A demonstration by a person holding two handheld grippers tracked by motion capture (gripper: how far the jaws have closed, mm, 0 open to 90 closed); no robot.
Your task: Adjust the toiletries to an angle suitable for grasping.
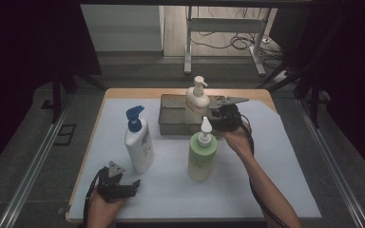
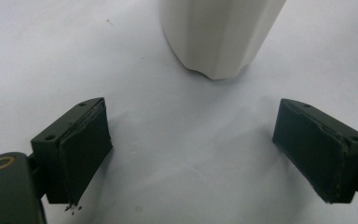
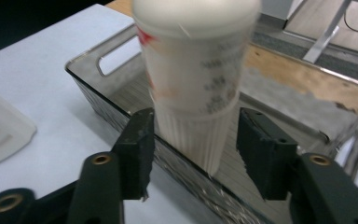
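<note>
In the high view, a cream pump bottle with a red-and-white label point(image 1: 197, 102) stood inside a shallow grey metal tray point(image 1: 171, 116) at the far middle of the white-covered surface point(image 1: 275, 166). The right tool point(image 1: 214, 114), held in the person's right hand point(image 1: 237, 140), reached in from the tray's right side at the bottle's lower body. Nearer the person stood a pale green pump bottle with a white nozzle point(image 1: 202, 154), and to its left a white pump bottle with a blue pump head point(image 1: 139, 140). The left tool point(image 1: 130, 185) rested low at the near-left part of the surface, just in front of the white bottle, gripped by the left hand point(image 1: 104, 209).

In the left gripper view, the left tool point(image 2: 191, 154) stood wide open with nothing between its pads, over bare white cover. The rounded base of the white bottle point(image 2: 219, 37) stood a little ahead of it, apart from both pads.

In the right gripper view, the right tool point(image 3: 193, 149) straddled the ribbed lower part of the cream bottle point(image 3: 196, 88), which was blurred. One pad lay against the bottle; a narrow gap showed at the other, so the tool was not closed on it. The bottle's base sat inside the tray point(image 3: 98, 98), just behind its near wall.
</note>
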